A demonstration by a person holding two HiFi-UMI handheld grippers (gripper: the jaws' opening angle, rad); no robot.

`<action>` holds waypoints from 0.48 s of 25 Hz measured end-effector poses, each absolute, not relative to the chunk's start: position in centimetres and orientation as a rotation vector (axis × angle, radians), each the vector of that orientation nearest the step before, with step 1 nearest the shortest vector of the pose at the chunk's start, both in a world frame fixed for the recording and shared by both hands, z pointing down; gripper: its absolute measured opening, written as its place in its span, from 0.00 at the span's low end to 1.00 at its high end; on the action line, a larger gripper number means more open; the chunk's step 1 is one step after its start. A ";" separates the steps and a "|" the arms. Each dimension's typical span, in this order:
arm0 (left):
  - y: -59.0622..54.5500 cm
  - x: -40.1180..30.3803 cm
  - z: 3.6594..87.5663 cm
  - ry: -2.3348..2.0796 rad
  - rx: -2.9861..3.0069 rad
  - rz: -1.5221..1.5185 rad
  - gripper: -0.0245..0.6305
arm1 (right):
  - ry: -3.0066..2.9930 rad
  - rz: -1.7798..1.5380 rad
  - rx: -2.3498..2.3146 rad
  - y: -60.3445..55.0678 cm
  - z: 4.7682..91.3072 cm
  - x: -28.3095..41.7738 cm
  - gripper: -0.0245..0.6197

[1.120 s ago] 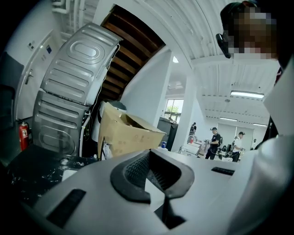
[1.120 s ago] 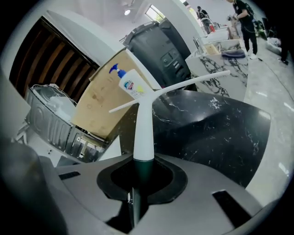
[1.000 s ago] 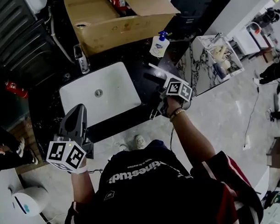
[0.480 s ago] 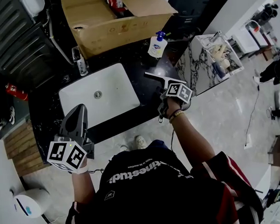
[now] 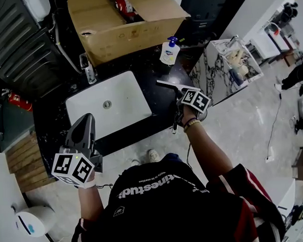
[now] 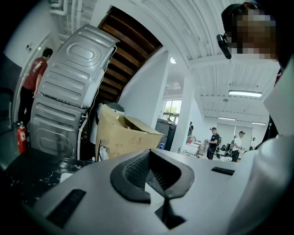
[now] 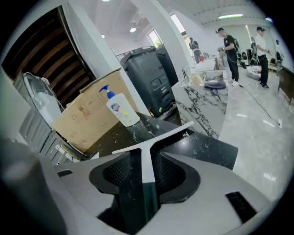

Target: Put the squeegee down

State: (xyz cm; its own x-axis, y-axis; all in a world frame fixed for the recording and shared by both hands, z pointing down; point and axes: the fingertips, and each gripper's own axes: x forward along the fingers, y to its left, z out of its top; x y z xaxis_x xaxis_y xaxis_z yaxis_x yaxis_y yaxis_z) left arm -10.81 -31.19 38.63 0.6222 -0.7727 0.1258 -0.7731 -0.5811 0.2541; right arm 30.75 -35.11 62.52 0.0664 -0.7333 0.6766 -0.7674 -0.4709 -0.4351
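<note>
The squeegee (image 5: 168,85) has a pale blade and a dark handle and lies on the black countertop (image 5: 154,63), right of the white sink (image 5: 122,94). In the right gripper view the squeegee (image 7: 148,146) points away, its handle running back between the jaws. My right gripper (image 5: 180,95) (image 7: 146,157) is tilted down over it with its jaws opening. A gap shows on each side of the handle, so the pads are off it. My left gripper (image 5: 86,119) (image 6: 149,156) hangs level in front of the counter edge, shut and holding nothing.
A soap pump bottle (image 5: 169,52) (image 7: 120,108) stands behind the squeegee. A large open cardboard box (image 5: 123,24) sits at the back of the counter and a faucet (image 5: 89,68) behind the sink. A marble-patterned block (image 5: 209,74) adjoins the counter's right end. People stand far off.
The right jaws have spread off the squeegee handle and the right hand has drawn back a little and tilted. The squeegee now rests on the counter. The left gripper has stayed put.
</note>
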 end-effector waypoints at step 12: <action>-30.9 -11.9 36.2 -1.345 2.603 -0.034 0.06 | -2.573 0.397 1.785 -35.7 38.3 14.5 0.11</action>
State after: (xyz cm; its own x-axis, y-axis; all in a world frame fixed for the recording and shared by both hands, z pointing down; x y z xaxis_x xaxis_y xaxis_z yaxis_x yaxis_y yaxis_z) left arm -11.86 -30.94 36.19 0.5830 -0.8089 0.0759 -0.8041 -0.5611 0.1965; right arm 14.51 -35.69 38.26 -0.3603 -0.9238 0.1297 -0.9199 0.3287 -0.2139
